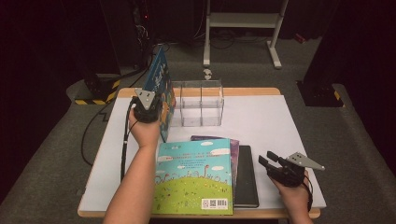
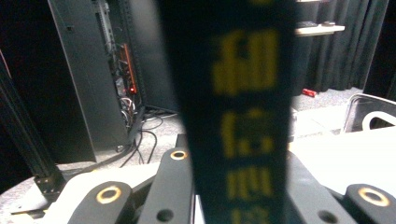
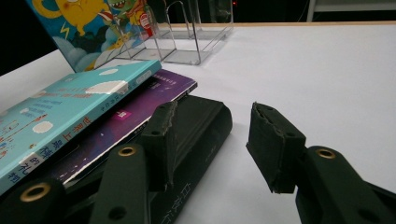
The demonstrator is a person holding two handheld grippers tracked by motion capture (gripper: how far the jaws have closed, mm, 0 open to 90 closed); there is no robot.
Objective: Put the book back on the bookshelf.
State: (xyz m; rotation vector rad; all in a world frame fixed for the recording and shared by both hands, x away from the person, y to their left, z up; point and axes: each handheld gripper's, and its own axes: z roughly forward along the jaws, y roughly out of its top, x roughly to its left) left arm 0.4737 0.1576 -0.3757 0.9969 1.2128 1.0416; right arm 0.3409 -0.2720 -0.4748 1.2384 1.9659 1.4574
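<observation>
- White table (image 1: 280, 130): a clear acrylic rack (image 1: 198, 105) at the back, its slots empty.
- Three books (image 1: 205, 175) remain stacked flat at the front.
- Left gripper (image 1: 148, 103) clamps one blue picture book (image 1: 159, 77) upright beside the rack, not yet slotted.
- Right gripper (image 1: 271, 161) rests released near the stack.

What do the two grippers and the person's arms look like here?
Both grippers, left gripper and right gripper, are black, each topped by a grey three-cornered plate. Brass-coloured rings mark the jaw pivots. A black cable trails from the left one. The forearms are bare, without sleeves.
</observation>
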